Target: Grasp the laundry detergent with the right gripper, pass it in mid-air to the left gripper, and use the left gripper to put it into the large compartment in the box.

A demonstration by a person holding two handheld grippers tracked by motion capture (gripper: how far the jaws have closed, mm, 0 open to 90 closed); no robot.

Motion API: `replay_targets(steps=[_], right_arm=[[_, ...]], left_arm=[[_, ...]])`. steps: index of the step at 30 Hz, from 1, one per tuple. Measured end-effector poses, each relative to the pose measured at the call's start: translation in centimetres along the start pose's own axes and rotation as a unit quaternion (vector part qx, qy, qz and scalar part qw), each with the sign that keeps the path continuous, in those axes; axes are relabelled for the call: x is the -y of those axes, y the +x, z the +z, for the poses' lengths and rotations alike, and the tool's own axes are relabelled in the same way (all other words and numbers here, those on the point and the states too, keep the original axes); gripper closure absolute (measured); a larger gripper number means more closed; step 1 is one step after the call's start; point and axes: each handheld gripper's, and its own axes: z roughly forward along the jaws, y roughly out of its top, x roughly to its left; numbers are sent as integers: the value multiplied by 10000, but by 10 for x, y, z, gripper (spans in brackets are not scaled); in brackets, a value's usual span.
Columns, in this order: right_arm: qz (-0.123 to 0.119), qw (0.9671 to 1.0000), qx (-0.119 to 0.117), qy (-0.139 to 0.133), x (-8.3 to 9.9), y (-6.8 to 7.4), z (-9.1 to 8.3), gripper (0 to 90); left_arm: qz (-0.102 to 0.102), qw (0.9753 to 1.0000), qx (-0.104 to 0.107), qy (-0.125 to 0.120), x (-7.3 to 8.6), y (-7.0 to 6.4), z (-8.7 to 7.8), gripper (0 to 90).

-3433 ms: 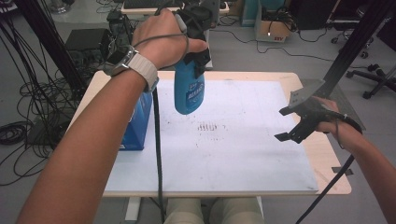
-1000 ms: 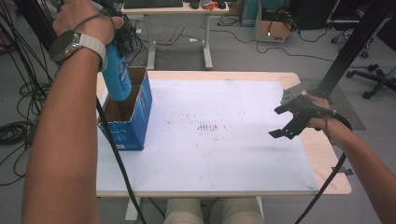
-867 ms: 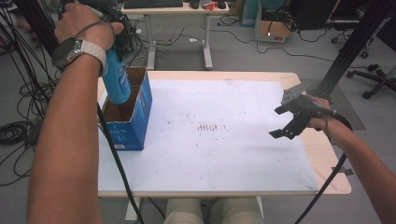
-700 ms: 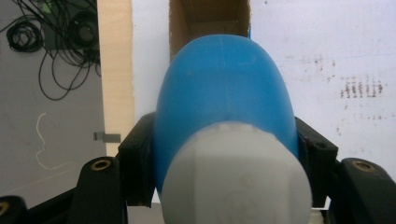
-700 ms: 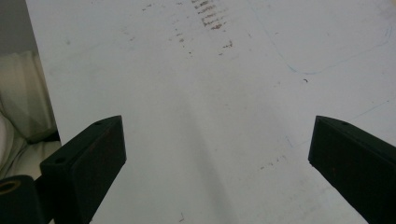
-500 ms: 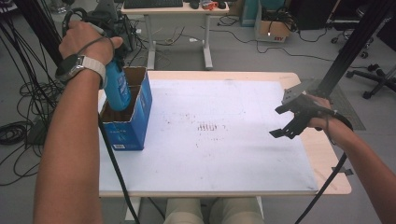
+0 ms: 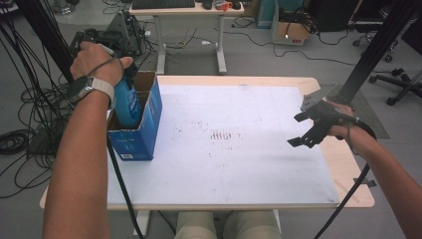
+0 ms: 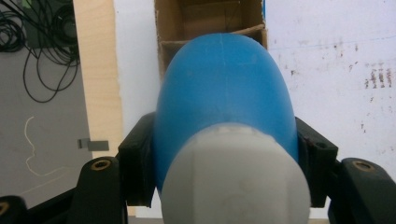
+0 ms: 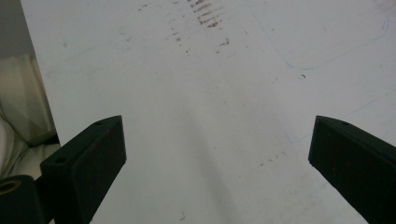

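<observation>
Lowered since earlier: blue bottle (image 7: 127,102), rigid, smooth, likely slippery; left claw (image 8: 224,154) clamps its neck, entering cardboard box (image 7: 144,132). Right claw (image 7: 304,129) agape, idle over surface (image 7: 249,164).

One blue bottle (image 7: 127,102), one blue cardboard box (image 7: 139,130), two grippers; the box's compartments perhaps number two.

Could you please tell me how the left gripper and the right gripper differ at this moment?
The left gripper is shut on the blue bottle, while the right gripper is open with nothing between its jaws. The left one is over the blue cardboard box at the table's left edge; the right one hovers near the right edge. Both are hand-held with black jaws.
</observation>
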Motion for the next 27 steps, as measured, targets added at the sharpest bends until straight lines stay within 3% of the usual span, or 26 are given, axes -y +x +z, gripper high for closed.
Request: replay_targets(steps=[8,10,12,18,19,27], right_arm=[[125,9999,7,-56,3,-1,0,41],[108,9999,-11,-34,3,-1,1,42],[-66,9999,-28,-132,3,-4,3,41],[61,9999,-68,-123,5,-2,3,42],[219,9997,-32,-74,6,-1,2,42],[245,9997,-1,-80,7,-1,1,42]], left_arm=[[59,10000,-1,72,2,-2,20,375],[108,9999,16,105,2,-2,24,375],[125,9999,27,96,2,-5,30,375],[194,9997,55,135,2,-7,37,376],[211,9997,67,121,2,-7,41,375],[202,9996,93,156,4,-8,52,375]])
